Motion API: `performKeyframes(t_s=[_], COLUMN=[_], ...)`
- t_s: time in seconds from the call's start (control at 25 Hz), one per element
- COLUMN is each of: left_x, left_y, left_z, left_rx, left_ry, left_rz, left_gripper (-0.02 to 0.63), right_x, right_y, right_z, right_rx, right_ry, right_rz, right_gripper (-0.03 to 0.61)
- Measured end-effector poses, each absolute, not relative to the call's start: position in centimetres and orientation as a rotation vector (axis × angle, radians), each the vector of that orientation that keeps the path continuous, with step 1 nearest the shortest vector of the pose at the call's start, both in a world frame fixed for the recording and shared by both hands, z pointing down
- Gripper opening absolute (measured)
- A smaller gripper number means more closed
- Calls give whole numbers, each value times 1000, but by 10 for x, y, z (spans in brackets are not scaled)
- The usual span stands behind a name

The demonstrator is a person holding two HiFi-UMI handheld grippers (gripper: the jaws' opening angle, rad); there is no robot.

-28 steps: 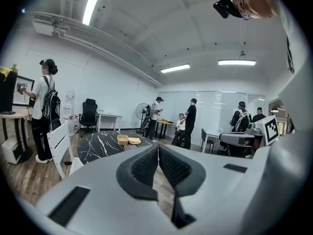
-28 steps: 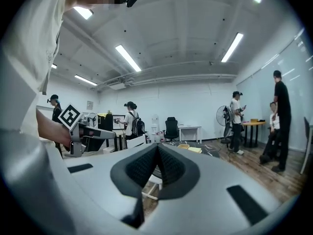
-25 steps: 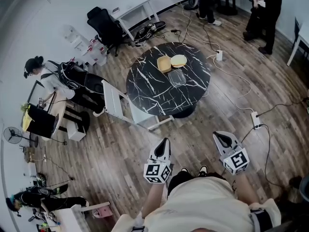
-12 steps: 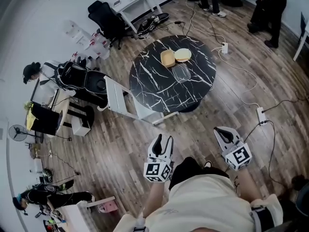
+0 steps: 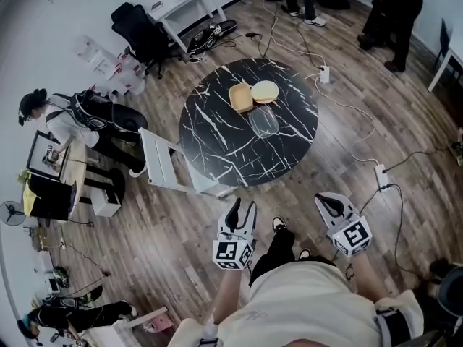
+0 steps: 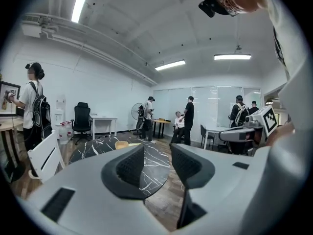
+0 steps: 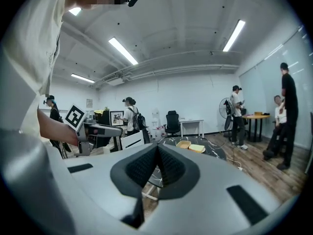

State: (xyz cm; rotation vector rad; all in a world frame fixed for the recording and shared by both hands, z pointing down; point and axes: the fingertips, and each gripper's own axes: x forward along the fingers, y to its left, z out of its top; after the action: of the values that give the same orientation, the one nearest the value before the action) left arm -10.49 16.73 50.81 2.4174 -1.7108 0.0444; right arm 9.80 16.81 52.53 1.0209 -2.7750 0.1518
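Head view, with both gripper views. The left claw (image 5: pixel 241 213) is held at waist height ahead of the person's torso. Its jaws stand apart with nothing between them, and the left gripper view shows only the round black marbled tabletop (image 6: pixel 152 164) through the gap. The right claw (image 5: pixel 329 204) is carried level beside it, jaws pressed together and empty. Both claws point forward, so that each camera looks along its jaws across the room. Neither touches anything.

The nearest things lie well apart from the claws, on the far half of the tabletop (image 5: pixel 217 150). A yellow tray (image 5: pixel 240 97) and a yellow lid (image 5: pixel 265 91) sit just beside each other. A clear container (image 5: pixel 264 122) lies on the side nearer the person. A white chair (image 5: pixel 163 166) stands at the tabletop's near-left edge, probably pushed in. A power strip (image 5: pixel 382 176) and its cables trail over the wooden floor (image 5: pixel 181 244) to the right.
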Motion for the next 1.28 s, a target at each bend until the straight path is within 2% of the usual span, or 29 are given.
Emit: performKeyframes(t_s=[0.24, 0.52, 0.96, 1.28], left_x=[-122, -150, -156, -151], left_y=[99, 31, -14, -70], left_z=[505, 511, 533, 542], left_rx=[2453, 2481, 2427, 2347], left_ry=[-1636, -1579, -1551, -1617], left_rz=[14, -19, 41, 107], left_gripper=[189, 189, 187, 187], right_x=[64, 34, 32, 26], right_y=[108, 57, 16, -55], right_z=[501, 489, 513, 532], right_rx=[1021, 1085, 1105, 928], right_ry=[-2742, -2768, -2745, -2810], right_rz=[35, 90, 196, 162], right_gripper=[6, 6, 6, 6])
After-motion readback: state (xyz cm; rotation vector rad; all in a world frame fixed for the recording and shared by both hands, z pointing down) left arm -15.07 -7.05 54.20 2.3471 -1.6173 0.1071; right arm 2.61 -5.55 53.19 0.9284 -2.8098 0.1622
